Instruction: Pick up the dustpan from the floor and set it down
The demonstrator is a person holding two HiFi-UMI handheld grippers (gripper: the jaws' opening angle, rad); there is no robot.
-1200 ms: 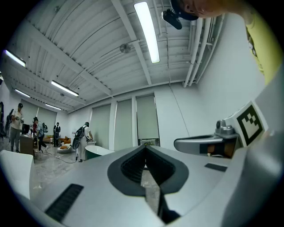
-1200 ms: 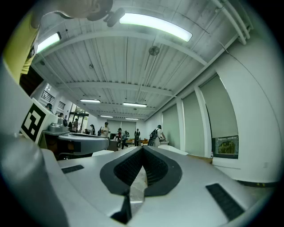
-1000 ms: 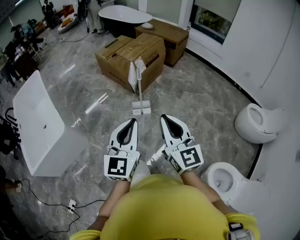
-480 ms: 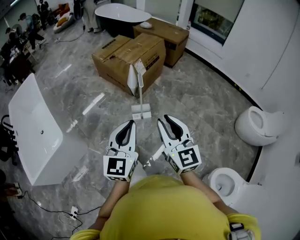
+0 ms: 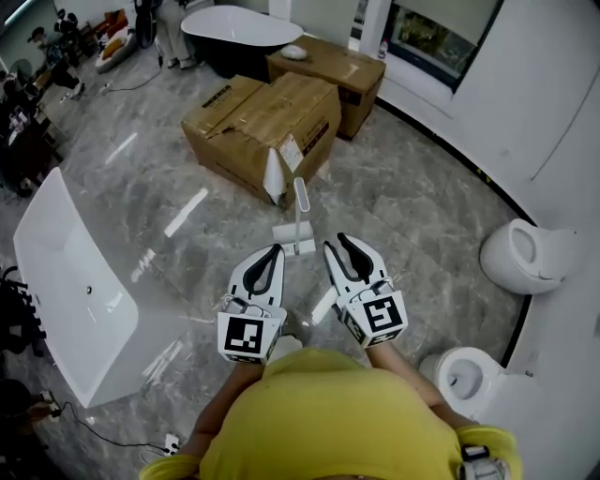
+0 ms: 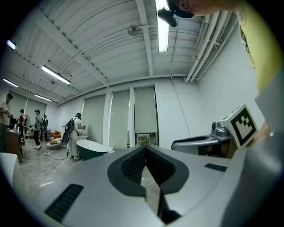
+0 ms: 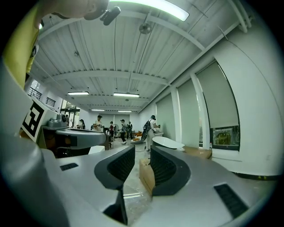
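The white dustpan (image 5: 293, 247) stands on the grey marble floor with its long handle (image 5: 299, 206) upright, seen only in the head view. Both grippers point level toward it from just in front of my body. My left gripper (image 5: 274, 251) is just left of the pan, its jaws shut with nothing in them (image 6: 145, 150). My right gripper (image 5: 336, 242) is just right of the pan. Its jaws are opening, a narrow gap shows, and nothing is between them (image 7: 142, 156).
Cardboard boxes (image 5: 262, 122) lie just behind the dustpan. A white bathtub (image 5: 66, 272) is on the left and a dark one (image 5: 239, 26) at the back. Two toilets (image 5: 525, 258) (image 5: 469, 375) stand along the curved white wall on the right. People stand at the far left.
I have walked forward, so both grippers have come up close to the dustpan. The right gripper's jaws have parted from shut.
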